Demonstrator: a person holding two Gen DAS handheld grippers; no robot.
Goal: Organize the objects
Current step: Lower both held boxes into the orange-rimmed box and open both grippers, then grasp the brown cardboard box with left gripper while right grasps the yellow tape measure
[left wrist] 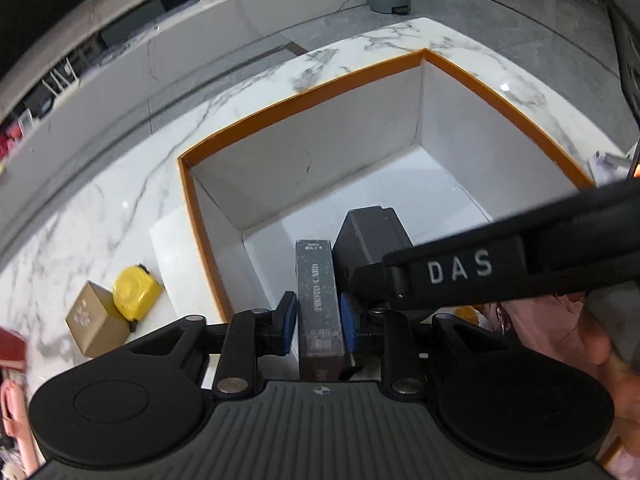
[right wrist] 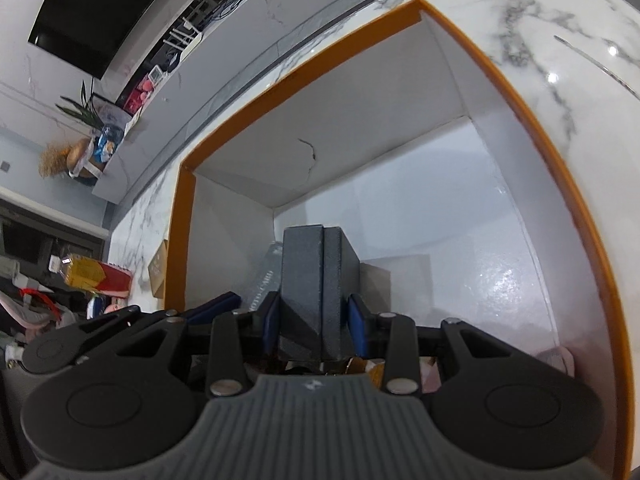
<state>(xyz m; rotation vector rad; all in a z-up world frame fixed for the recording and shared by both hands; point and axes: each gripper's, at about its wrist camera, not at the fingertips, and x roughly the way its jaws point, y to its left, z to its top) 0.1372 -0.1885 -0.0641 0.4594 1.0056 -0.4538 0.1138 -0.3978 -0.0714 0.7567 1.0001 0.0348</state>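
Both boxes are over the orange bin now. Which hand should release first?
Probably right. Its dark box sits deeper in the bin, ahead of the card box in the left gripper. The right gripper also crosses over the left one.

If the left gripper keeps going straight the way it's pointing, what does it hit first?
Probably the white floor of the orange-rimmed box. The left gripper, shut on the photo card box, points down into it; depth is hard to judge.
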